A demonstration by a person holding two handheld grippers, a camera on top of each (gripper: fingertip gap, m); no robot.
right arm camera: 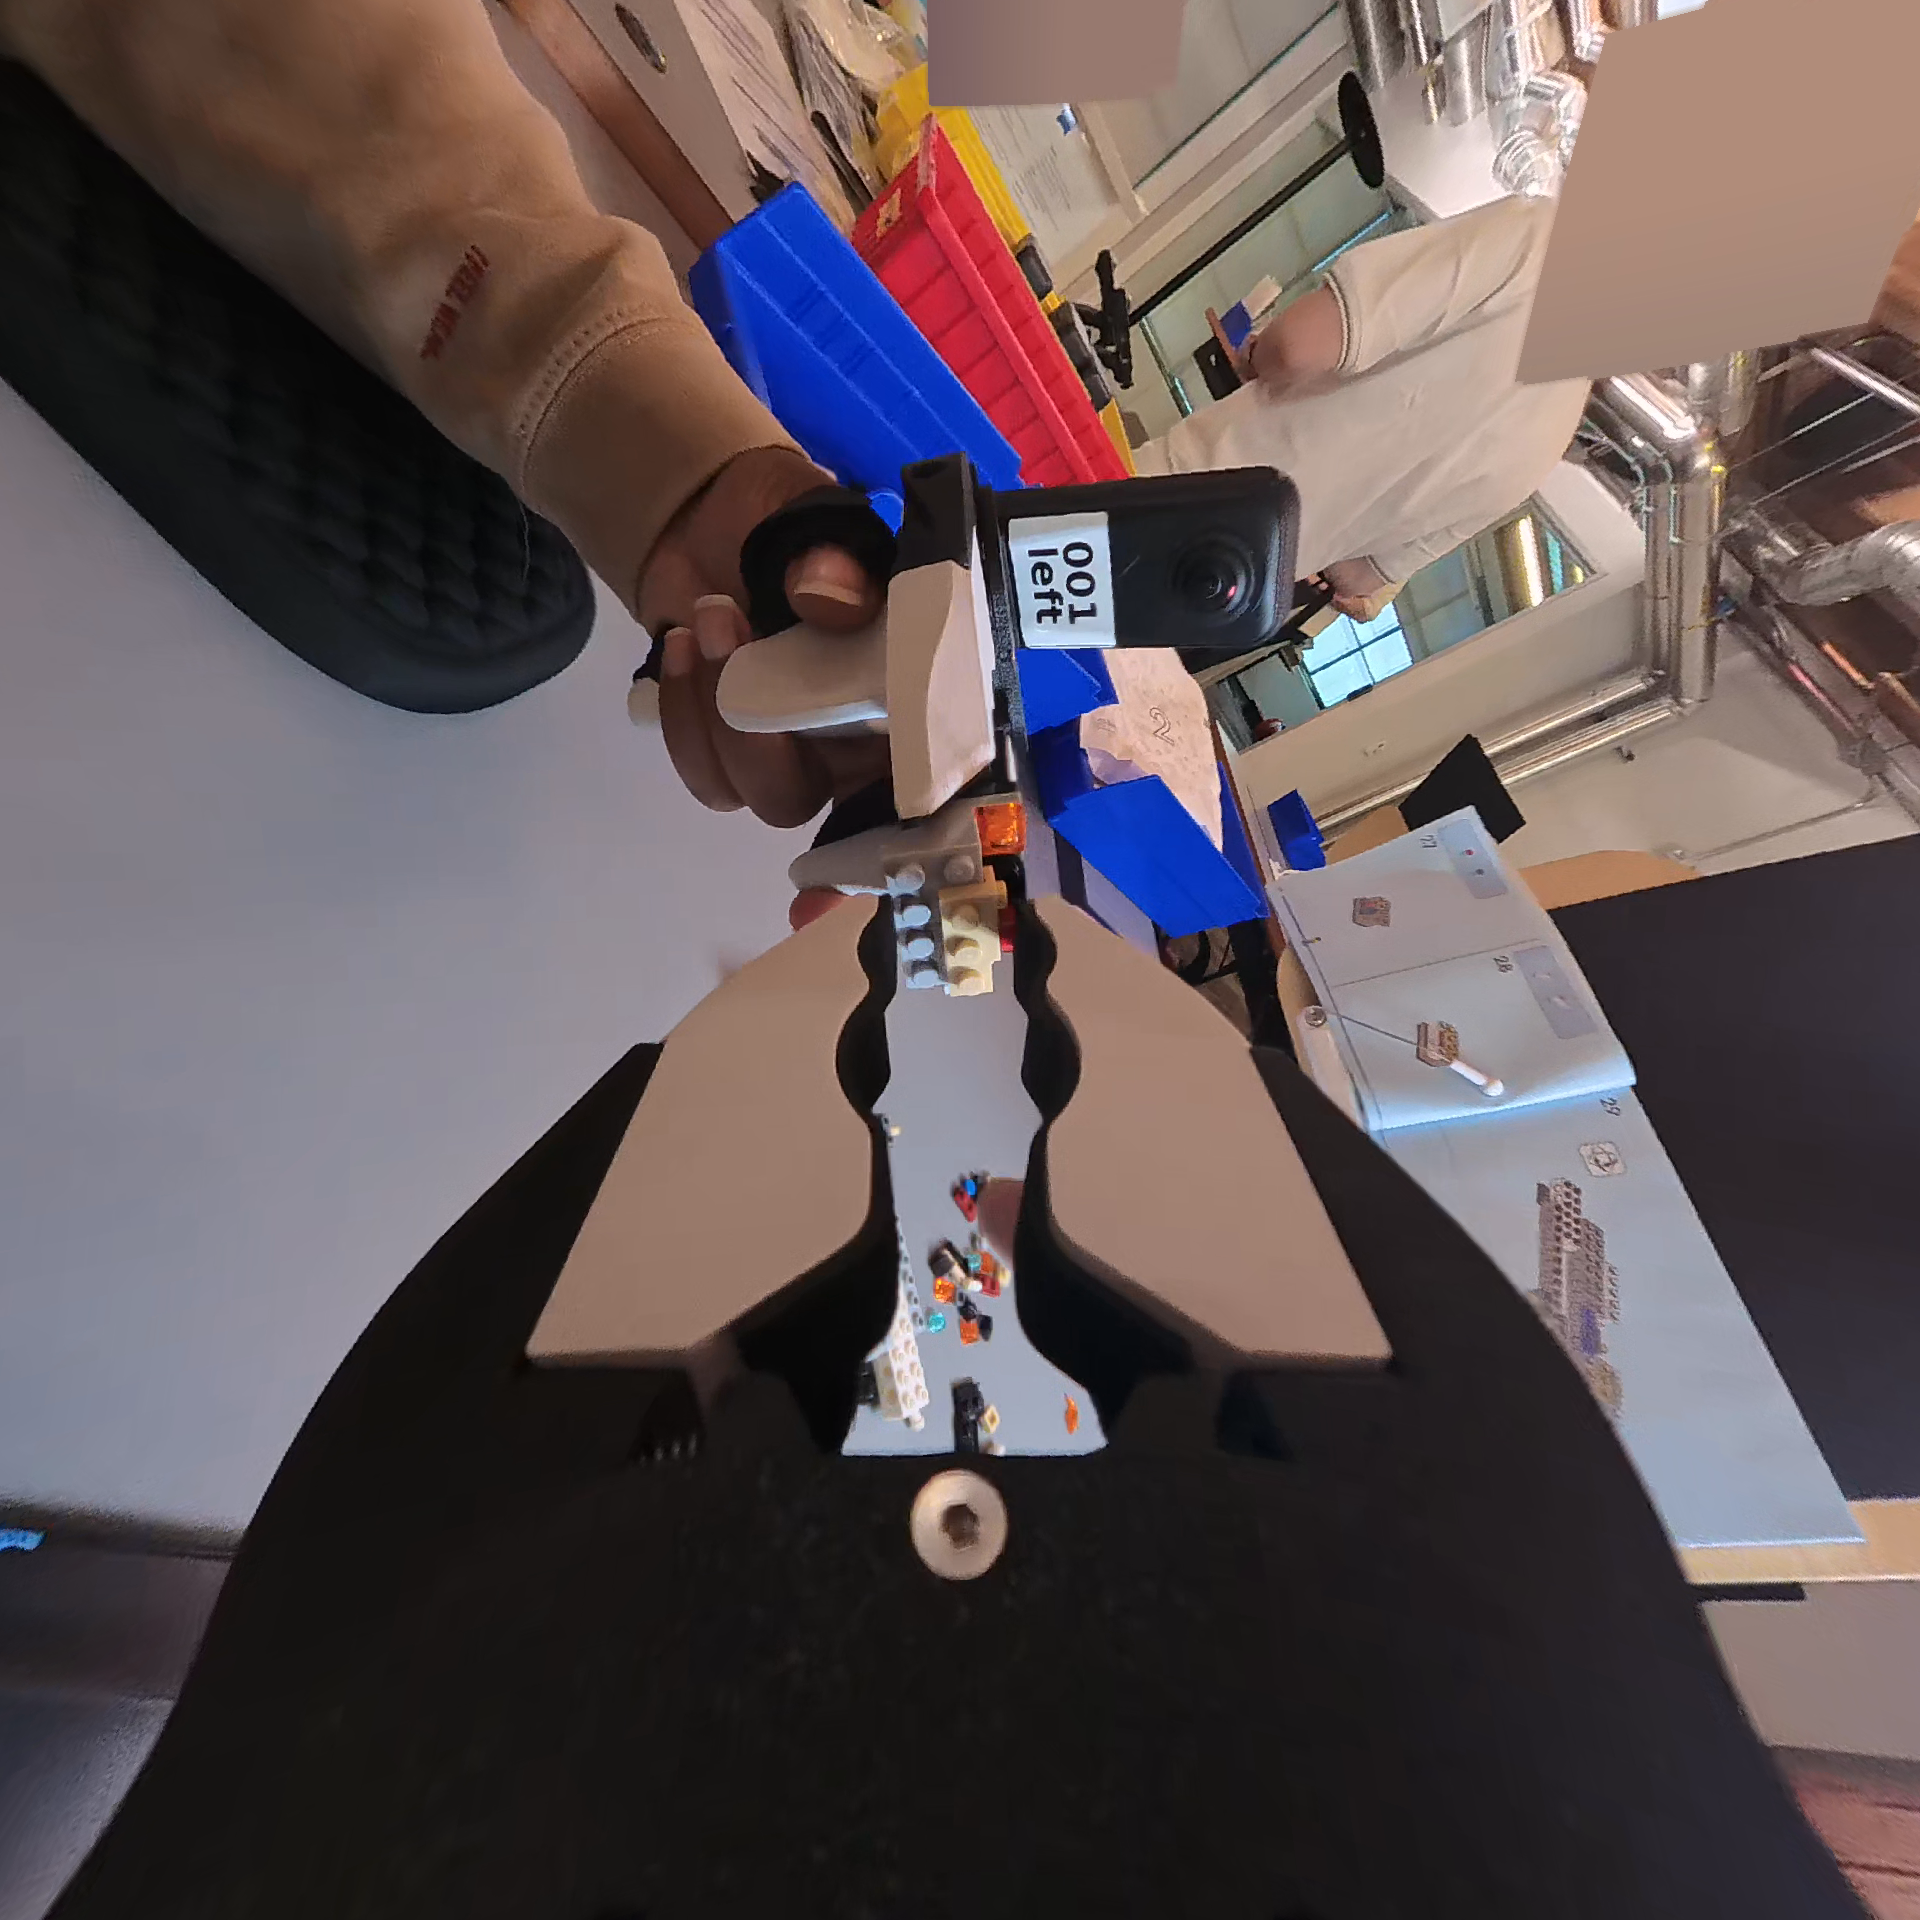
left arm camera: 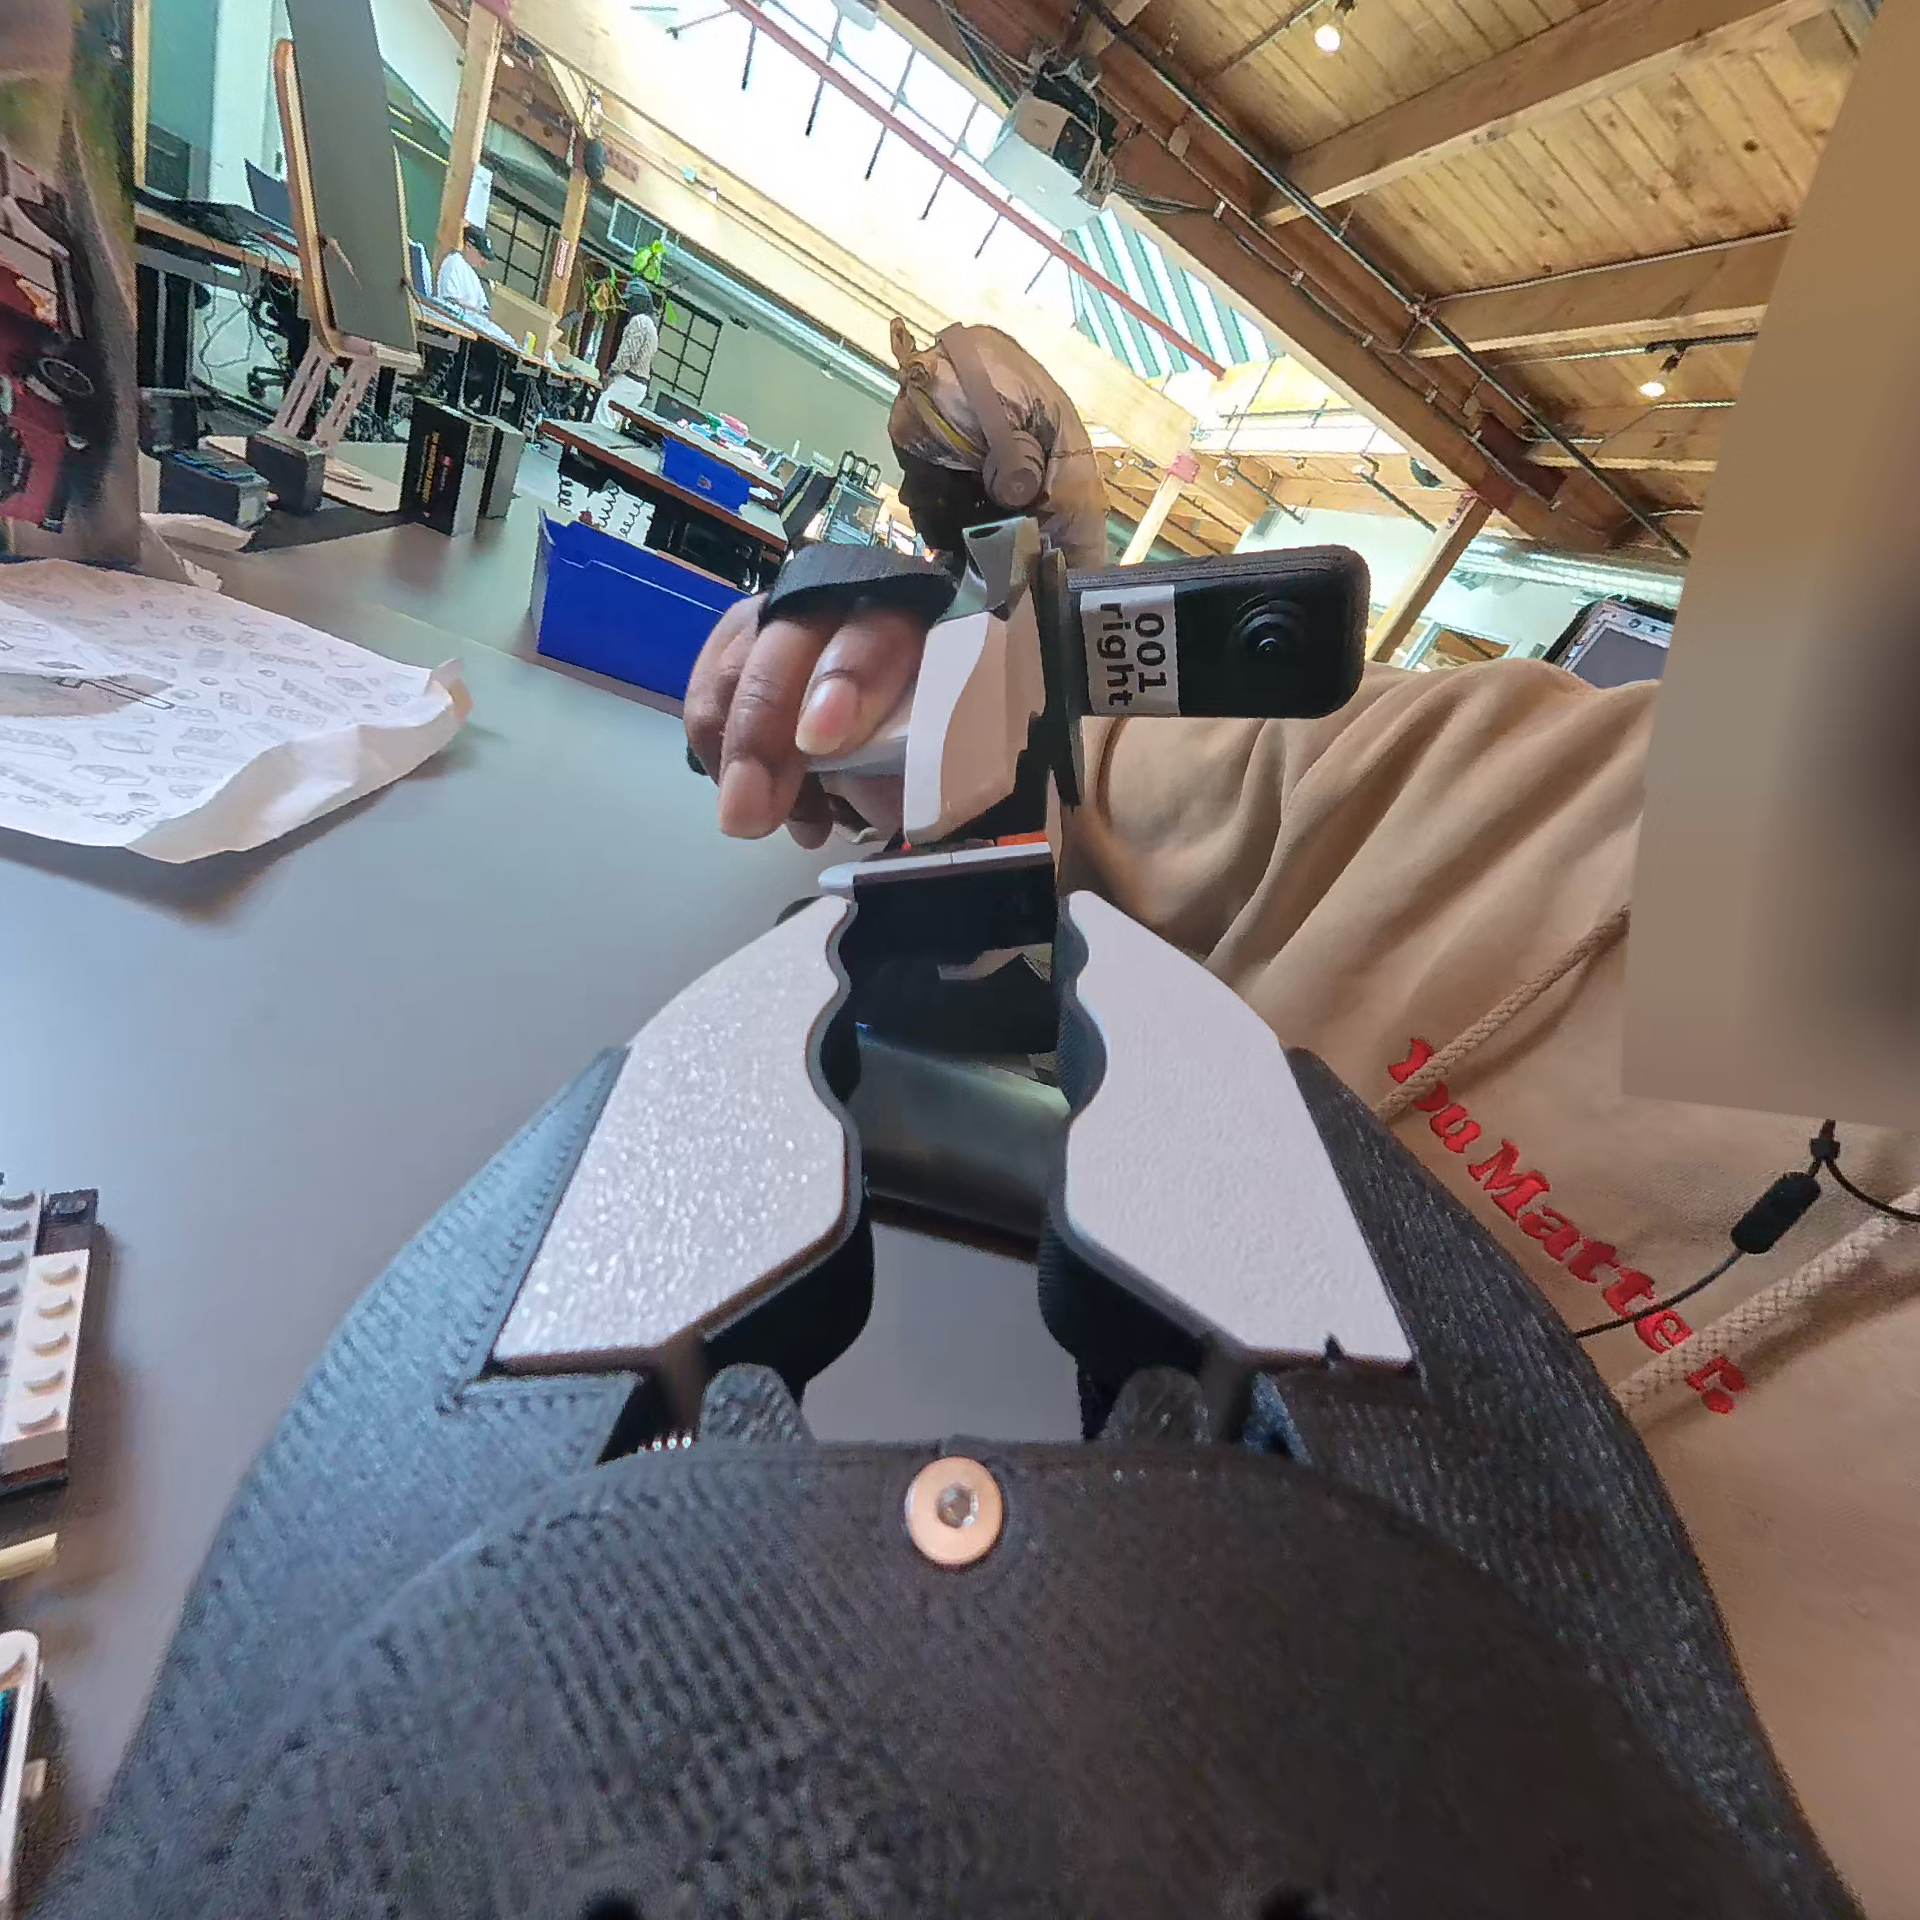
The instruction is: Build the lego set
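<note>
Mid-frame, both grippers' fingers (right arm camera: 902,940) are clamping one small brick assembly (right arm camera: 951,914); loose pieces (right arm camera: 961,1288) are lying on the bench (right arm camera: 364,987) below, suggesting much building is remaining.

Blue bin (left arm camera: 613,613) on the grey table (left arm camera: 312,987), black mat (right arm camera: 260,436) on the table, red bin (right arm camera: 977,301) beside a blue one, person in white (right arm camera: 1392,416) far back, wood ceiling (left arm camera: 1455,156)

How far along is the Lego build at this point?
Early to midway, by the looks. Done: a small grey-and-tan sub-assembly and a studded plate section on the table. In hand: the left gripper clamps the sub-assembly; the right gripper flanks it. Left: loose pieces lie unused; the instruction booklet is open.
</note>
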